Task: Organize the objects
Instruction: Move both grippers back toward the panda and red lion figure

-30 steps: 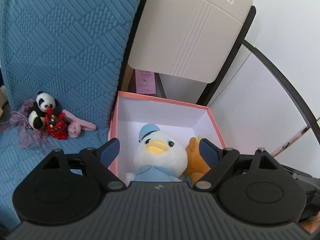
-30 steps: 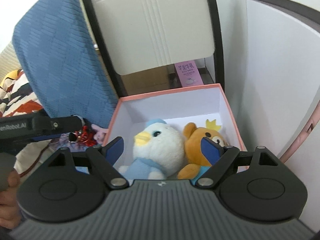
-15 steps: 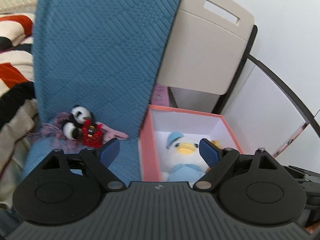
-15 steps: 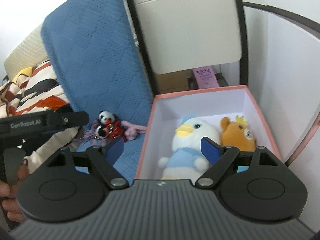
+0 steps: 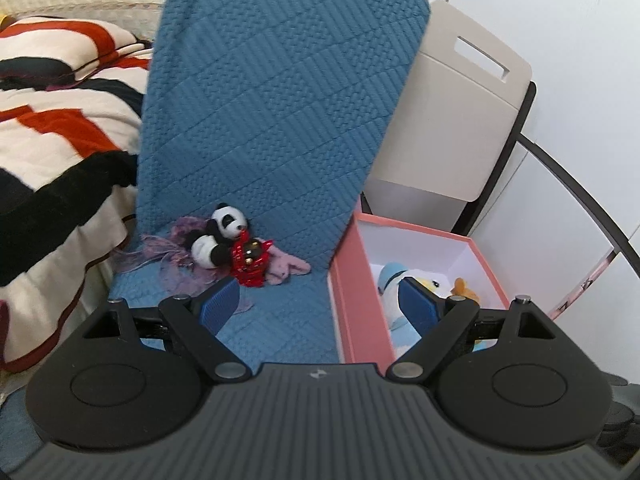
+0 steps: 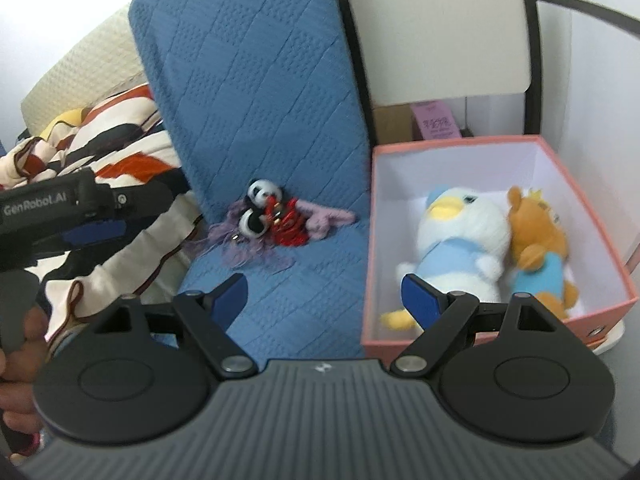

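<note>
A pink box (image 6: 600,304) (image 5: 352,304) stands to the right of a blue quilted chair (image 5: 280,100) (image 6: 260,80). In the box lie a white duck plush (image 6: 460,236) (image 5: 394,276) and an orange bear plush (image 6: 536,236) (image 5: 464,286). On the seat lie a panda plush (image 5: 218,236) (image 6: 258,210), a red toy (image 5: 250,260) (image 6: 288,226), a pink plush (image 5: 286,268) (image 6: 326,220) and purple fringe (image 5: 172,248) (image 6: 244,248). My left gripper (image 5: 318,304) is open and empty, above the seat's front. My right gripper (image 6: 324,292) is open and empty, between seat and box.
A striped red, black and white blanket (image 5: 52,128) (image 6: 100,152) lies to the left. A beige folding chair (image 5: 452,120) (image 6: 436,32) stands behind the box, with a pink carton (image 6: 436,124) beneath it. White cabinet panels (image 5: 560,200) are at the right.
Both grippers have pulled back and swung left, away from the box. The seat with the panda and small toys now lies ahead of both. Both stay open.
</note>
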Tool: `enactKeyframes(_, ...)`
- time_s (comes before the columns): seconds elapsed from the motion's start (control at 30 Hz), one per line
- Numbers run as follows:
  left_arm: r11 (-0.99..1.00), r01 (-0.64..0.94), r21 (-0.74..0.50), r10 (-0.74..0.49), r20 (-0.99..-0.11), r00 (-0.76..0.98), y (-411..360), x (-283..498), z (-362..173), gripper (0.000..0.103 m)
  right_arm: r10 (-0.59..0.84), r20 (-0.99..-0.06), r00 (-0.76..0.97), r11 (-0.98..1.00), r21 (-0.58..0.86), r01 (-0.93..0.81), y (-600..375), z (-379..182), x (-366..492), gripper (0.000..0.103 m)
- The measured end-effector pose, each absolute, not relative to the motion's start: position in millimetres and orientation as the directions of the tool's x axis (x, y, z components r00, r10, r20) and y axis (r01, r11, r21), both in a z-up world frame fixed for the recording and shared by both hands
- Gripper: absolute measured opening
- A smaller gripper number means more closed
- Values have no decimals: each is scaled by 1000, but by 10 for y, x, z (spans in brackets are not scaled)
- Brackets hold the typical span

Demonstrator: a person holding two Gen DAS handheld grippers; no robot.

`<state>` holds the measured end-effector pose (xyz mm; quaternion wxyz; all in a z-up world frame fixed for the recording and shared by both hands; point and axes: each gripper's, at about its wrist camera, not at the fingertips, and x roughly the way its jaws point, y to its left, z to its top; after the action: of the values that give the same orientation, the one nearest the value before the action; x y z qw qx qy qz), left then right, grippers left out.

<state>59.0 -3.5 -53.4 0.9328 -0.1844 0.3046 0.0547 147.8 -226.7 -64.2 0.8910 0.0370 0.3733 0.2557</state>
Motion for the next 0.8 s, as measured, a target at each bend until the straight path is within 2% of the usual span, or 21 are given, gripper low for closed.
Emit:
enactKeyframes(0.1,929,-213,-301,2,-574,819,38,465,-564,98,486,-656,578,863,255,-436,-2180,-692,1439,86)
enactKeyframes(0.23,932,-215,-292,14,-563,826,115,349,-607,102,479,-672,564,867,263,-423,-2102,-749,1424,86)
enactKeyframes(0.6,925,-247,-288,37,-580,814,317,378,-896,103,467,-695,546,870,252,-424,-1951,-907,1503,86)
enactKeyframes(0.8,938,-264,-226,87,-584,807,409,614,-1255,103,467,-691,551,867,237,-439,-1876,-1051,1687,86)
